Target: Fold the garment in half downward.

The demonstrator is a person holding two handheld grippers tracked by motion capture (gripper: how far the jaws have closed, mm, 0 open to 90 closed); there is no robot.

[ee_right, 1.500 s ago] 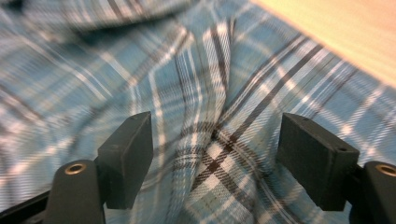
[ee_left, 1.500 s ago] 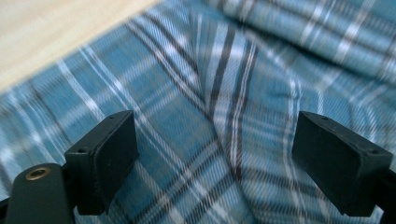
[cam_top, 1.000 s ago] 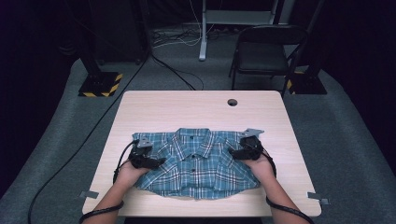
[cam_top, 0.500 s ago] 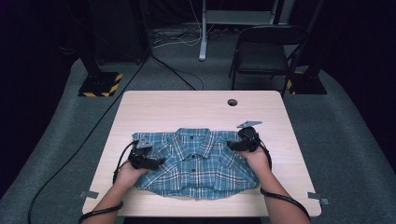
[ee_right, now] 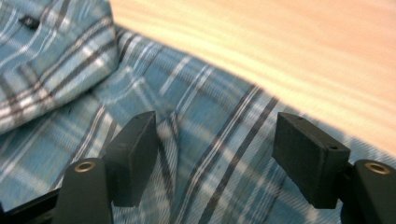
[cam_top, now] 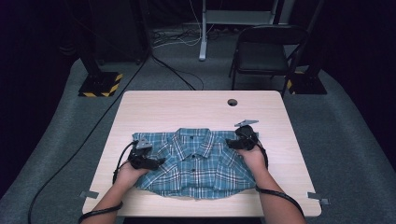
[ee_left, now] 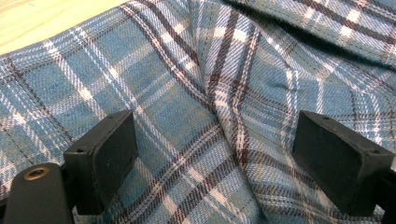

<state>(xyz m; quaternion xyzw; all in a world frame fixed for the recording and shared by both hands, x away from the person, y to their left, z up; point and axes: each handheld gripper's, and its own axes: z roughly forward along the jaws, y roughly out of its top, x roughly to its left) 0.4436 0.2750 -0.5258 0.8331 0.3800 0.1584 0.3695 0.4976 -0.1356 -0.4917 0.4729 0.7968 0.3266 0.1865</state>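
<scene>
While the blue plaid shirt (cam_top: 196, 161) lies spread flat, front up and buttoned, on the near half of the pale wooden surface (cam_top: 187, 109), both hands rest on it from the person's side. The collar points toward the far edge, and the hem lies close to the near edge. The left gripper (cam_top: 156, 162) sits on the shirt's left part, near the sleeve. In the left gripper view its two black fingers (ee_left: 105, 154) stand wide apart, just over the cloth, with a raised fold of plaid running up between them; the pads do not press on that fold. The right gripper (cam_top: 229, 143) is at the shirt's right shoulder, beside the collar. In the right gripper view its fingers (ee_right: 135, 154) are also spread, having just been closing a little, and flat plaid cloth lies between them without being pinched. Bare wood shows just beyond the shirt's edge there. A round hole (cam_top: 232, 102) marks the far part of the surface, and a dark folding chair (cam_top: 271, 51) stands on the floor behind it.
</scene>
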